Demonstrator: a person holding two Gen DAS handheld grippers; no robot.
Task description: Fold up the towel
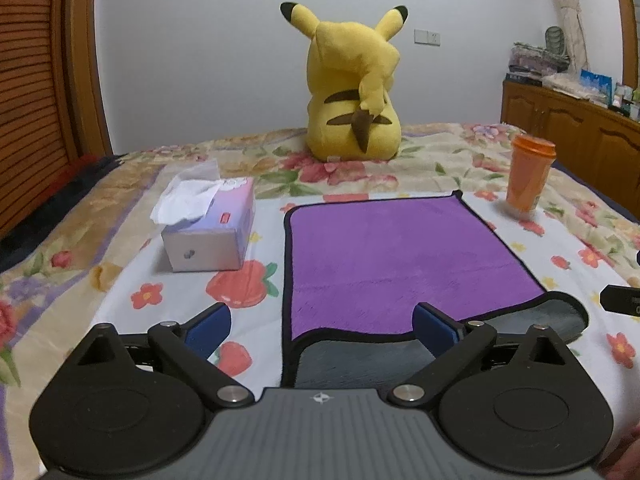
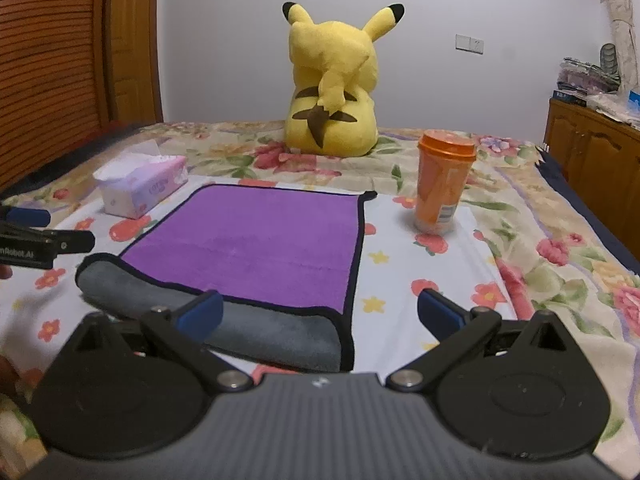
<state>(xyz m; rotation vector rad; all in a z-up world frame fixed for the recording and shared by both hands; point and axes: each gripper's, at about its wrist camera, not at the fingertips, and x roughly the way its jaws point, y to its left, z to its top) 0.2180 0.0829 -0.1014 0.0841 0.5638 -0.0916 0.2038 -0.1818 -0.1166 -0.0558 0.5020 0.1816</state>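
Observation:
A purple towel (image 1: 384, 256) with a black hem and grey underside lies flat on the floral bed sheet; its near edge is turned over, showing a grey strip (image 1: 360, 360). It also shows in the right wrist view (image 2: 256, 240), with the grey strip (image 2: 248, 328) nearest. My left gripper (image 1: 322, 326) is open, its blue pads astride the towel's near left corner, holding nothing. My right gripper (image 2: 320, 314) is open over the towel's near right corner, holding nothing. The left gripper shows at the left edge of the right wrist view (image 2: 36, 236).
A tissue box (image 1: 208, 228) stands left of the towel. An orange lidded cup (image 2: 444, 184) stands to its right. A yellow Pikachu plush (image 1: 352, 88) sits behind. Wooden cabinets (image 1: 580, 136) stand at the right, a slatted wooden door (image 1: 36, 92) at the left.

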